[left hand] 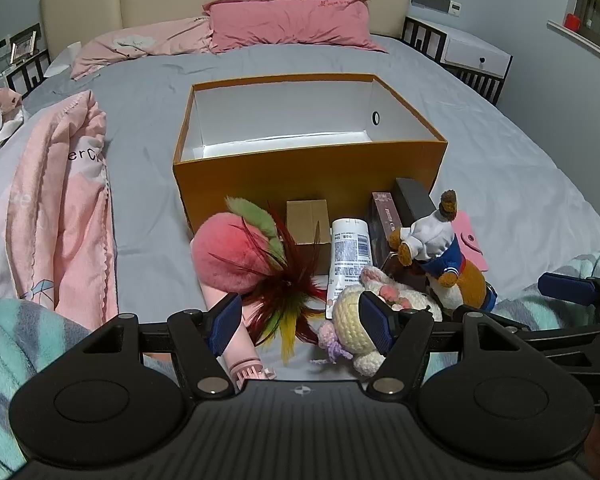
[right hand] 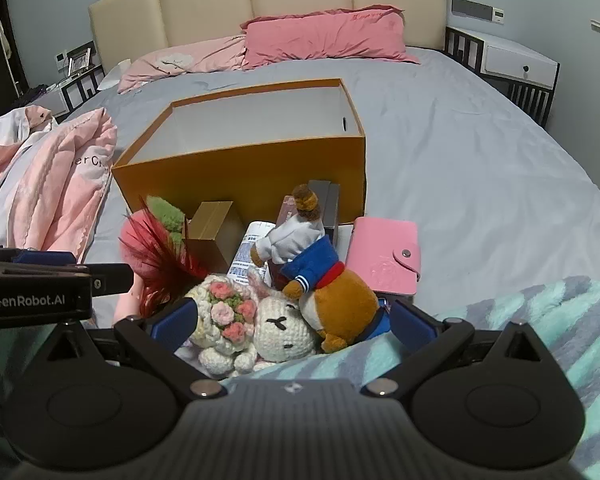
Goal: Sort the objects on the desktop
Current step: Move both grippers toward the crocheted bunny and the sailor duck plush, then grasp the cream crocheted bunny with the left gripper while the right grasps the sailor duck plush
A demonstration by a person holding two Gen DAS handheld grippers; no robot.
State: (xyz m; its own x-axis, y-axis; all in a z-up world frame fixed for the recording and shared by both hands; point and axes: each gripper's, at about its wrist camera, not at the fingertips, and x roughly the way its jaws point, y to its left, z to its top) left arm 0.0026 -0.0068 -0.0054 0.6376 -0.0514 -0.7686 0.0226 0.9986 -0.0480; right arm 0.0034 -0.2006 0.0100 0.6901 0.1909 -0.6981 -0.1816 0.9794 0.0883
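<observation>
An open orange box (left hand: 308, 168) (right hand: 244, 168) with a white, empty inside stands on the bed. In front of it lies a pile: a pink peach plush (left hand: 228, 252), a red feather toy (left hand: 288, 296) (right hand: 160, 264), a small cardboard box (left hand: 308, 220) (right hand: 212, 232), a white tube (left hand: 348, 256), a crochet rabbit (left hand: 352, 316) (right hand: 280, 332), a bear in a sailor suit (left hand: 432, 240) (right hand: 320, 272) and a pink wallet (right hand: 384, 256). My left gripper (left hand: 300, 320) is open over the feather toy and rabbit. My right gripper (right hand: 294, 320) is open around the rabbit and bear.
A grey bedsheet (left hand: 500, 168) surrounds the box. A pink quilt (left hand: 56, 220) is bunched at the left, pink pillows (left hand: 292, 24) lie at the headboard. A striped teal blanket (right hand: 520, 340) lies at the near edge. Nightstands (left hand: 472, 56) flank the bed.
</observation>
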